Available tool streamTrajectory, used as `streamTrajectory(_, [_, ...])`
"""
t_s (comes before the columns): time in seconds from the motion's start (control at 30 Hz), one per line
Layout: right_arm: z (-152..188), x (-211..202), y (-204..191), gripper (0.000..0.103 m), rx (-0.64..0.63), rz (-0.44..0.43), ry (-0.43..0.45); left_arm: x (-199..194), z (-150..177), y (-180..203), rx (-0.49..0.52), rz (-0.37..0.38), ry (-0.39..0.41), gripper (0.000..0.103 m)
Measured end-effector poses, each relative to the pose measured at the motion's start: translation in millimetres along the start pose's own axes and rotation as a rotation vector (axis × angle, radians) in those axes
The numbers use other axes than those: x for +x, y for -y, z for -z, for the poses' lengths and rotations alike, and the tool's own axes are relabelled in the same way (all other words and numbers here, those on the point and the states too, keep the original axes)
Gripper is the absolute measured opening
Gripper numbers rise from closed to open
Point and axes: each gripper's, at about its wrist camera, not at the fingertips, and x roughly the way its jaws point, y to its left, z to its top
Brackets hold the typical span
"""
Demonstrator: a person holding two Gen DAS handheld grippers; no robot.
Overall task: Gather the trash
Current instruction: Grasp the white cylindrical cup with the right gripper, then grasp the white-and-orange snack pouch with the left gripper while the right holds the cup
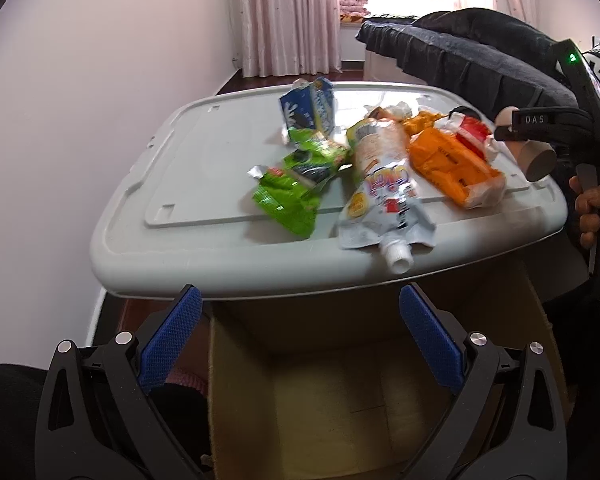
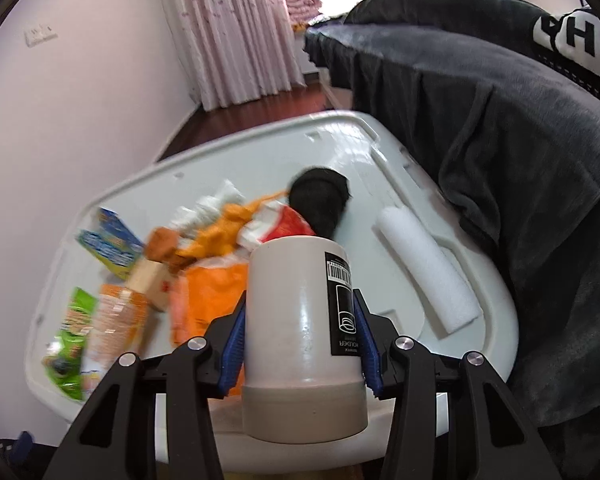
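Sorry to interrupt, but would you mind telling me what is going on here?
A person is clearing trash off a grey bin lid. The right gripper is shut on a white cylindrical container. The left gripper hangs open above an open cardboard box. Wrappers, a spouted pouch and a carton are on the lid.

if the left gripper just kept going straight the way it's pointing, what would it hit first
Probably the near rim of the grey bin lid, just beyond the open left gripper; aimed slightly lower, it would enter the cardboard box. Depth is unclear.
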Motion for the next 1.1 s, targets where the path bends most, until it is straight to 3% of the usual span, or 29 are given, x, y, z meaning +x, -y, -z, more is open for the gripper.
streamTrajectory(0.2, [1.2,-18.4,-4.1,0.047,-0.001,-0.061,0.041,7.4,-29.2,20.5,-0.015,0.161,-0.008,0.097])
streamTrajectory(0.4, [-4.6,-26.7,19.1,0.047,0.088,-0.069,0.055,42.2,-58.7,44.7,-0.011,0.23,-0.055,0.097])
streamTrajectory(0.67, [-2.9,-33.6,10.0,0.047,0.054,-0.084,0.075,93.3,-76.6,48.0,-0.039,0.227,-0.145,0.097])
streamTrajectory(1.1, [4.5,-22.5,-5.0,0.047,-0.008,-0.067,0.042,133.8,-90.3,49.6,-0.032,0.09,-0.167,0.096])
